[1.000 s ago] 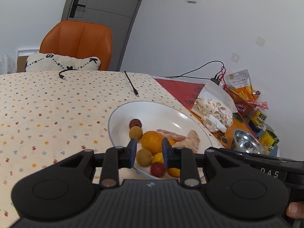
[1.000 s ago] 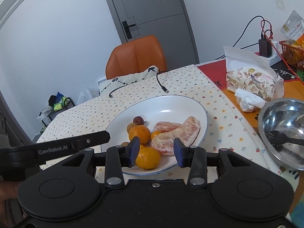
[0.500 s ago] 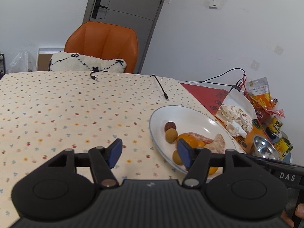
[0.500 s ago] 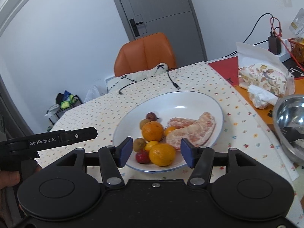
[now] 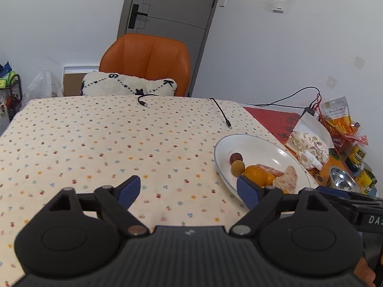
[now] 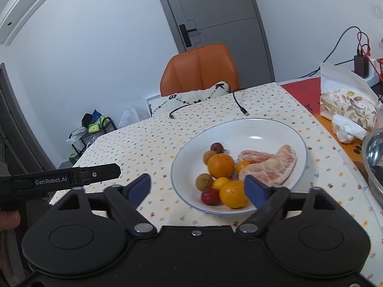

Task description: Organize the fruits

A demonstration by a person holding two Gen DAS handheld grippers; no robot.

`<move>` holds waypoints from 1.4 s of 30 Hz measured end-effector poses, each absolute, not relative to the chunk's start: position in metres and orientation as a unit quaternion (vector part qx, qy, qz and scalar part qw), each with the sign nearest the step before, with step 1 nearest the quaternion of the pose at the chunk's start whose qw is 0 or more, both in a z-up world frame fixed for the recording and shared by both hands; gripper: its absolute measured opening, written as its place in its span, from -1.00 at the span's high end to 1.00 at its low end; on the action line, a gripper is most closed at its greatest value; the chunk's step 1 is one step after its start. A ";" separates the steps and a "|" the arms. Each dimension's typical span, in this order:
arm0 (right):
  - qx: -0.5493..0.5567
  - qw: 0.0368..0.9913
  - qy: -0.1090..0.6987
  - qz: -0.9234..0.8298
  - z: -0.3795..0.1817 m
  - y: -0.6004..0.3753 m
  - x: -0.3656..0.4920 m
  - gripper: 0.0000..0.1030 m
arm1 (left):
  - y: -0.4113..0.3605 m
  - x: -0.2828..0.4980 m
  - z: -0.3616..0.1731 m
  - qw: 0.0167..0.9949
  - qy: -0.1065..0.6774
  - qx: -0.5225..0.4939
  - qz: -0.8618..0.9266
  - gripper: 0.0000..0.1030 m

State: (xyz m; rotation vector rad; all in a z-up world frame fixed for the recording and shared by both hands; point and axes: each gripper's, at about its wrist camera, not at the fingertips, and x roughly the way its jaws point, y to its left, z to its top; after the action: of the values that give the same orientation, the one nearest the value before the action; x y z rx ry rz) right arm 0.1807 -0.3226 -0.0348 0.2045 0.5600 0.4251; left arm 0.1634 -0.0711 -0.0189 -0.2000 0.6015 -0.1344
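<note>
Plate [image 5: 253, 141] now rightward on tablecloth [image 5: 95, 143]

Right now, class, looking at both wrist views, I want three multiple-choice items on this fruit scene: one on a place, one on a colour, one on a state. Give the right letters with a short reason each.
1. Where do the fruits lie?
A. On the white plate
B. In the steel bowl
C. On the chair seat

2. What colour is the chair behind the table?
A. Green
B. Orange
C. Black

3. What is between the right gripper's jaws?
A. A peeled pomelo wedge
B. A charging cable
C. Nothing held

Answers:
1. A: the oranges and small fruits sit together on the white plate.
2. B: the chair has an orange back.
3. C: the right gripper has its jaws opening, wide apart, with no pad pressing on any fruit; the plate only shows behind them.
</note>
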 end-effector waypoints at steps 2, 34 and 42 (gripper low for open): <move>0.102 0.933 0.274 0.208 -0.034 -0.320 0.179 -0.83 | -0.067 0.160 -0.017 0.949 0.295 -0.098 -0.060 -0.76; 0.054 0.940 0.284 0.182 -0.019 -0.278 0.136 -1.00 | -0.022 0.095 -0.007 0.939 0.335 -0.063 0.042 -0.90; 0.049 0.939 0.286 0.186 -0.017 -0.278 0.124 -1.00 | -0.018 0.084 -0.013 0.933 0.353 -0.060 0.045 -0.90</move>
State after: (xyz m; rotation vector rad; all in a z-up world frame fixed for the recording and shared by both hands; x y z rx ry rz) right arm 0.1235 -0.2778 -0.0172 0.1006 0.5831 0.3804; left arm 0.0835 -0.0178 -0.0130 -0.1220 0.7221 0.0914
